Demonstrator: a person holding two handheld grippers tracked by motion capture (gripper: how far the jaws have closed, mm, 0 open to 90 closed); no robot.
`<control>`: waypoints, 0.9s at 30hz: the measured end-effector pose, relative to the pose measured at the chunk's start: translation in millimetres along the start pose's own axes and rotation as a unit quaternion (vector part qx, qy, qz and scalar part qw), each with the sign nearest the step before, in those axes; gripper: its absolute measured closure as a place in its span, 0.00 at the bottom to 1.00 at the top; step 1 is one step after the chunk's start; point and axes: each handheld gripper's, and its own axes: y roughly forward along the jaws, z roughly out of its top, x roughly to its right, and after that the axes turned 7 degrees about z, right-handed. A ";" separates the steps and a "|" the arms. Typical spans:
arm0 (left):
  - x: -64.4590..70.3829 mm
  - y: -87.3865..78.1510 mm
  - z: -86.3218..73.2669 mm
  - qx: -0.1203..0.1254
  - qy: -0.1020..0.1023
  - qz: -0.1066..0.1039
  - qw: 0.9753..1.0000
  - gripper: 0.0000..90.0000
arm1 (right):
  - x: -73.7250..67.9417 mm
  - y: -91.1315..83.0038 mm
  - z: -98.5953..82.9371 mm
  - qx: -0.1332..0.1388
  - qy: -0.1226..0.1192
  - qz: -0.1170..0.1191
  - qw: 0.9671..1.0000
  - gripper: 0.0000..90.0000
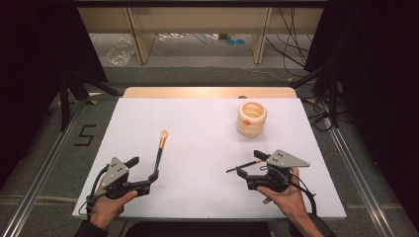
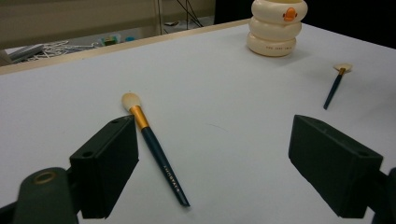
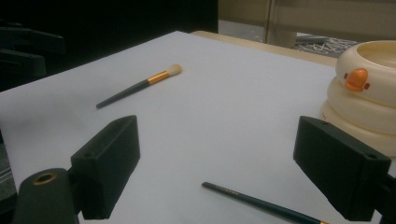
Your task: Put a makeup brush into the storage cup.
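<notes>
High view: a person's two hands rest at the near edge of a white table [image 1: 207, 118], each holding a gripper. The left gripper [image 1: 146, 169], at about 7 o'clock on the table, has its jaws spread wide and grasps nothing; the handle tip of a long brush [image 1: 160, 148] lies just beside its far jaw, the pale bristle head pointing toward 12 o'clock. The right gripper [image 1: 248, 164], at about 5 o'clock, is also spread and empty, with a thin dark brush [image 1: 244, 165] lying between or just past its jaws; contact cannot be told. A cream ringed holder [image 1: 251, 118] stands upright at about 1 o'clock, well apart from both tools.

Left gripper view: the long brush [image 2: 156, 151] lies flat on the white surface, its gold collar just beside the left jaw, its dark handle running toward 5 o'clock between the open jaws. The holder [image 2: 277, 28], marked with an orange duck bill, stands at 1 o'clock; the thin brush [image 2: 336, 86] lies near 2 o'clock.

Right gripper view: the thin brush's handle [image 3: 261, 203] lies low between the parted jaws, untouched. The long brush [image 3: 140, 86] rests at 11 o'clock, and the holder [image 3: 364, 98] stands just behind the right jaw.
</notes>
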 end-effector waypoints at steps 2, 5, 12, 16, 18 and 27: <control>-1.8 0.2 0.4 0.002 0.008 0.002 1.000 0.17 | -0.1 -0.4 0.1 -0.005 -0.012 -0.009 1.000 0.17; -2.4 0.7 0.2 0.003 0.003 0.004 1.000 0.17 | 0.2 -0.5 0.2 -0.003 -0.009 -0.008 1.000 0.17; 0.2 2.6 -0.5 -0.010 -0.009 -0.003 1.000 0.17 | 1.8 -0.5 -0.5 0.001 -0.007 -0.004 1.000 0.17; -0.1 3.1 -0.1 -0.014 0.005 -0.003 1.000 0.17 | 2.2 0.2 -0.3 -0.003 -0.008 -0.011 1.000 0.17; -1.1 3.4 -0.4 -0.016 0.010 0.000 1.000 0.17 | 1.9 1.3 -0.4 0.000 -0.009 -0.008 1.000 0.17; -6.3 15.3 -0.3 -0.044 0.013 0.016 0.999 0.18 | 1.9 0.5 -0.2 -0.002 -0.016 -0.017 1.000 0.17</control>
